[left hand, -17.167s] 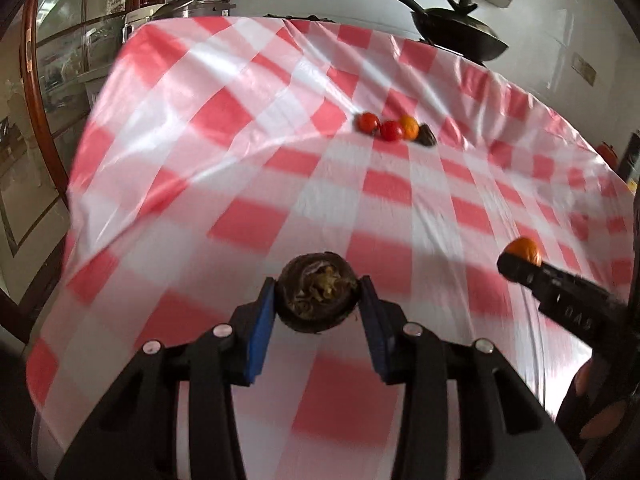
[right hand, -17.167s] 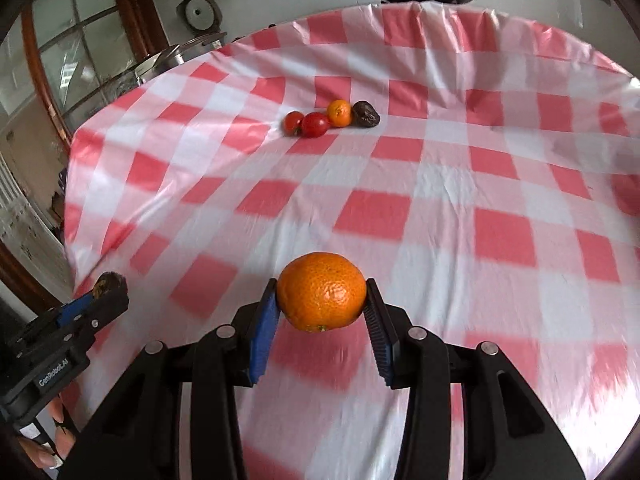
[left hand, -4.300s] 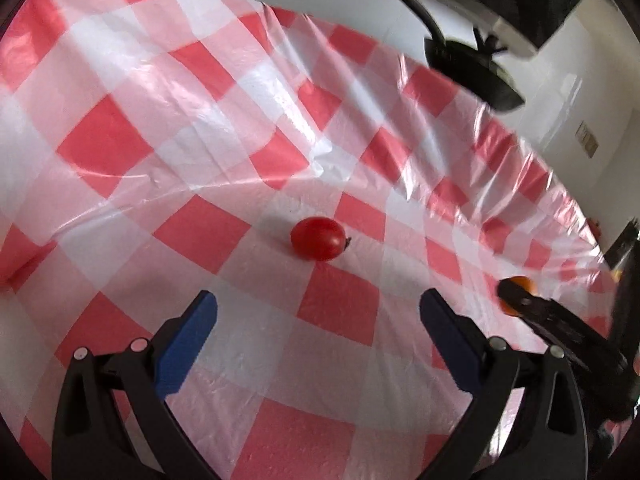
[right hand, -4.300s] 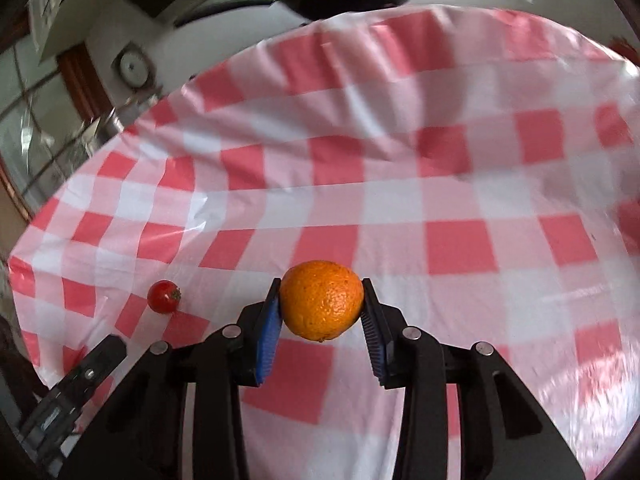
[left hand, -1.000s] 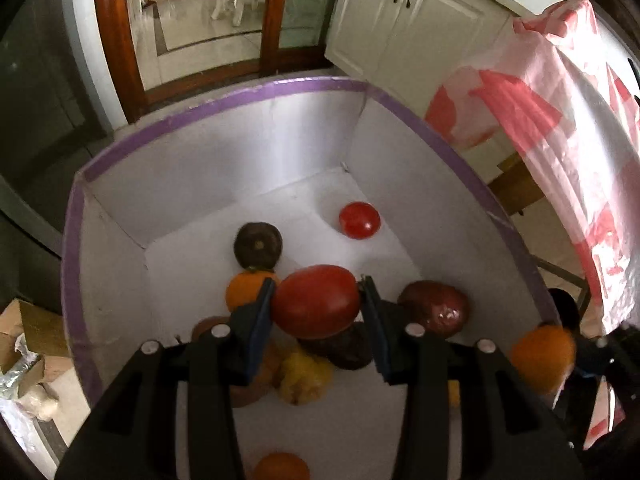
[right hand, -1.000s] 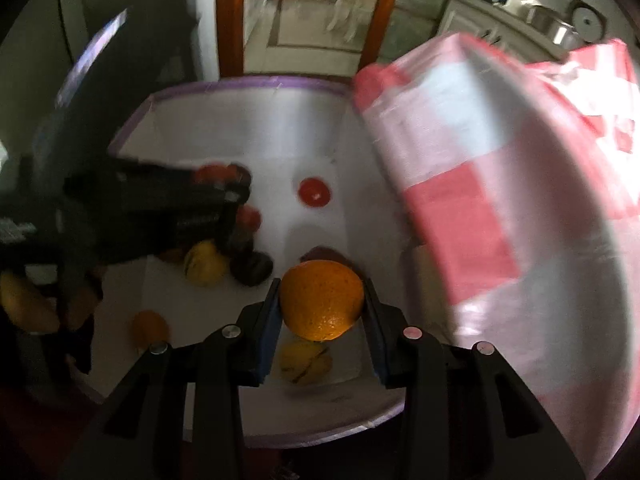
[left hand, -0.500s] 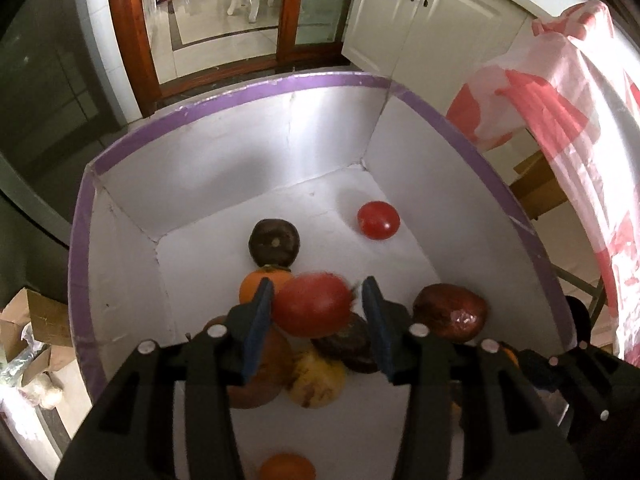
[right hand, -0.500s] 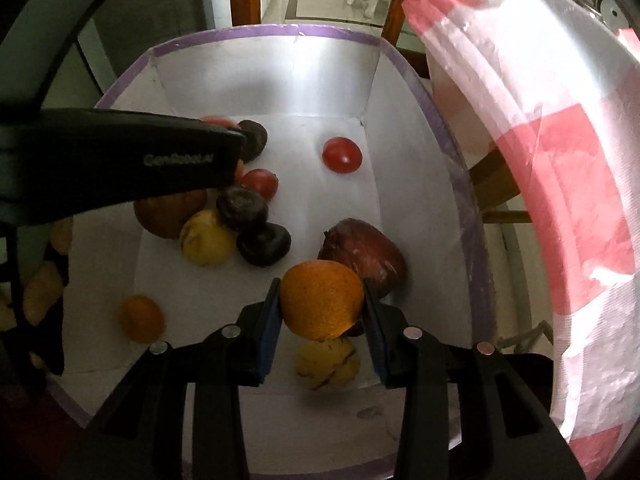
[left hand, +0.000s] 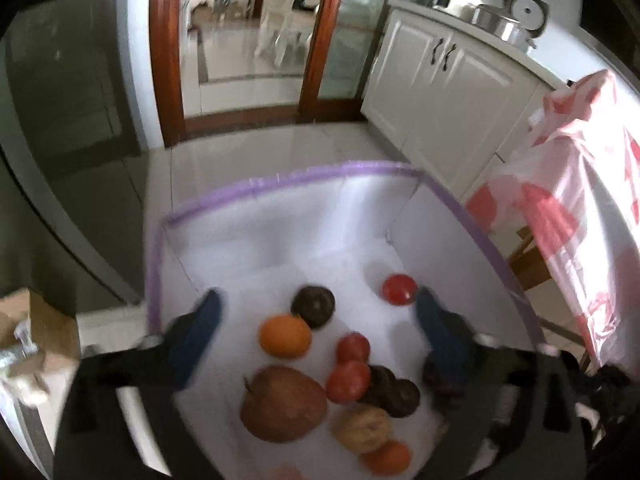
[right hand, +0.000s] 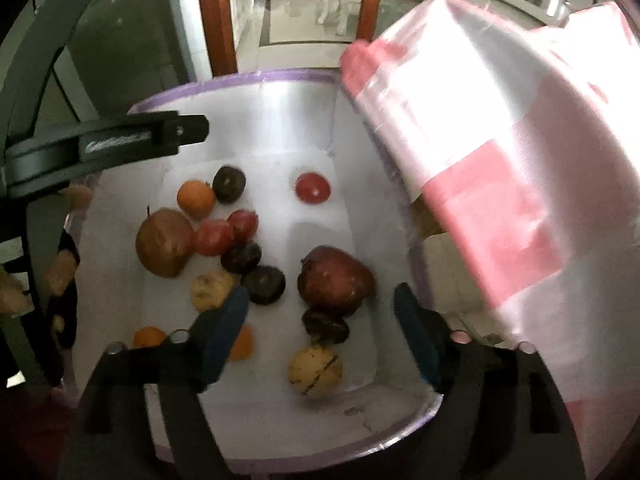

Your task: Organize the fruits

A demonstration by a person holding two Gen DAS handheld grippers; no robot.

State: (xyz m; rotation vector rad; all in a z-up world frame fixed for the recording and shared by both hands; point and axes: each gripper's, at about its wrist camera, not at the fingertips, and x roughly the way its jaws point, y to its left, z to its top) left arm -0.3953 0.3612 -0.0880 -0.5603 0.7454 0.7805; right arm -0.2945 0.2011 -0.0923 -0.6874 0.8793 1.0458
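A white box with a purple rim (left hand: 320,170) (right hand: 240,78) stands on the floor and holds several fruits. My left gripper (left hand: 316,308) hangs open and empty over it; a red tomato (left hand: 347,381) lies below among dark fruits. My right gripper (right hand: 320,300) is also open and empty above the box. An orange (right hand: 242,344) lies partly hidden behind its left finger. A large red apple (right hand: 335,281), a brown pear-like fruit (right hand: 164,242) and a lone tomato (right hand: 313,188) lie on the box floor. The left gripper's arm (right hand: 104,144) crosses the right wrist view.
The red-checked tablecloth (right hand: 500,152) (left hand: 580,224) hangs down right of the box. White cabinets (left hand: 448,92) and a wooden door frame (left hand: 320,40) stand behind. A cardboard box (left hand: 36,332) sits at the left on the tiled floor.
Both grippers have opened. The red tomato has dropped from the left one and the orange from the right one into the box. Both grippers have risen a little.
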